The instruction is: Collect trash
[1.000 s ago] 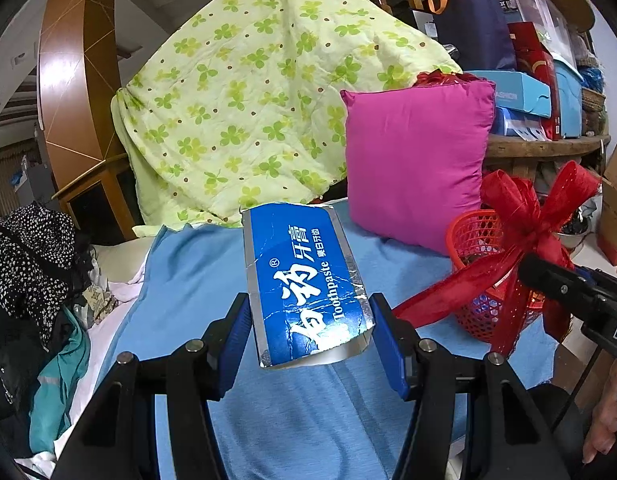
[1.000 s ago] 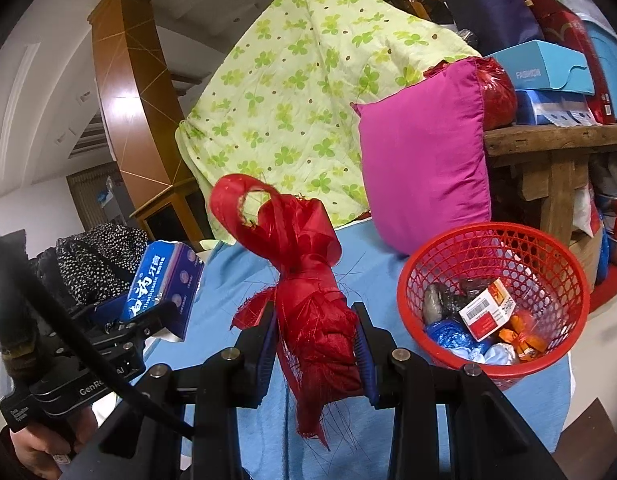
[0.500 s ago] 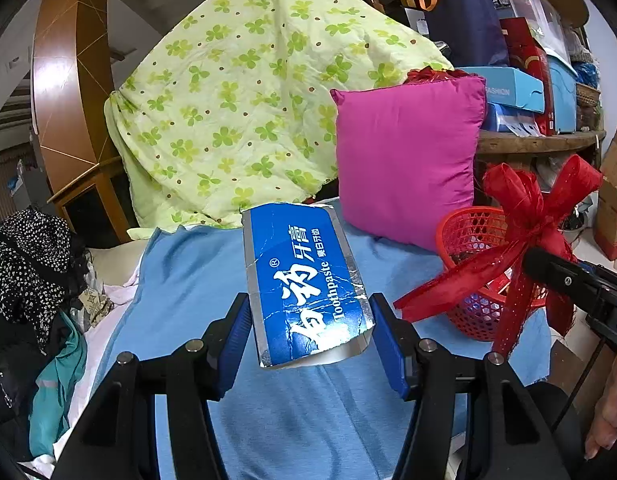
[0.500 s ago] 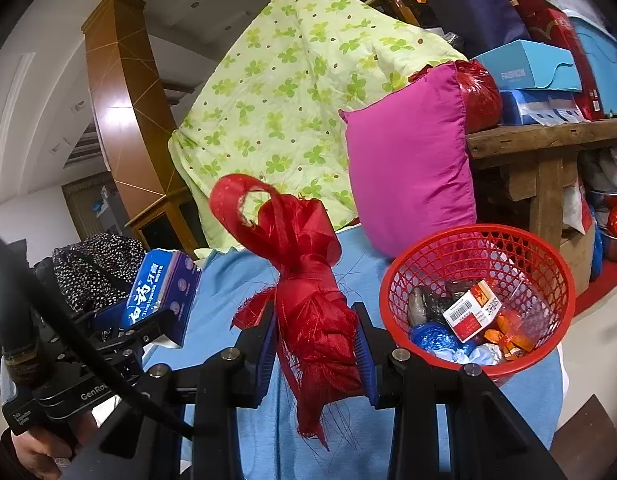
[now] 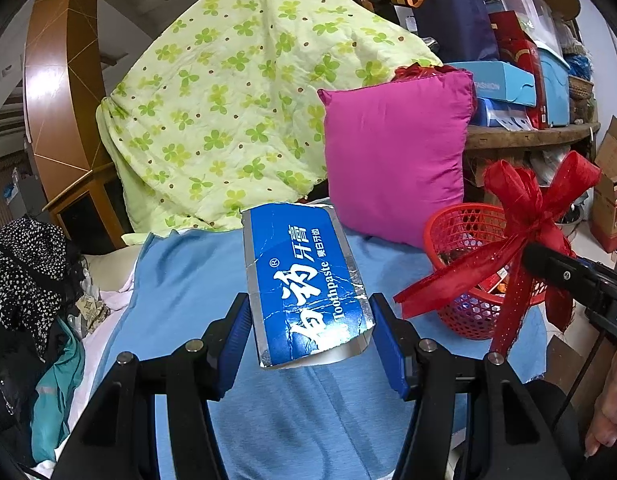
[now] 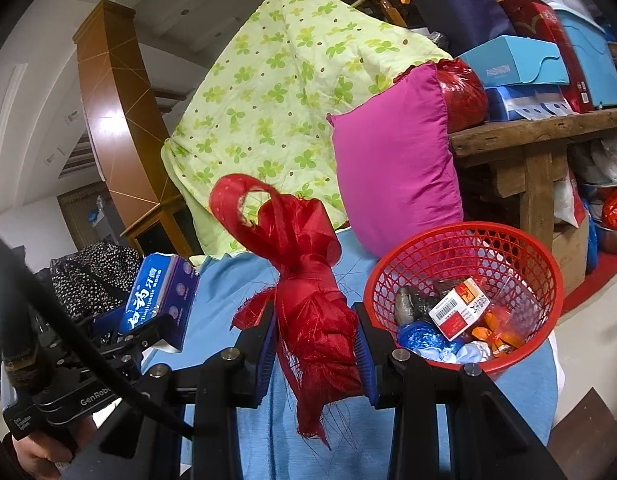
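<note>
Left wrist view first: the left gripper clamps a flattened blue toothpaste box between its blue-padded fingers, the box standing up and tilted slightly back from the fingertips, its torn silver edge just above the pads. Beyond the box lies a blue sheet, and farther out a pink cushion leans against a green clover-print quilt. To the right of those fingers, the right gripper's black body enters the frame carrying a red ribbon bow, which hangs in front of a red mesh basket. In the right wrist view, the right gripper is clenched on the bunched, frayed body of the red ribbon bow, whose loops curl up past the fingertips and whose loose strands trail down below the pads. Just right of those fingers sits the red mesh basket on the blue sheet, holding a red-and-white carton, blue crumpled wrap and orange wrappers; what lies beneath them is hard to make out. Left of the fingers, the left gripper holds the toothpaste box aloft, well apart from the basket.
</note>
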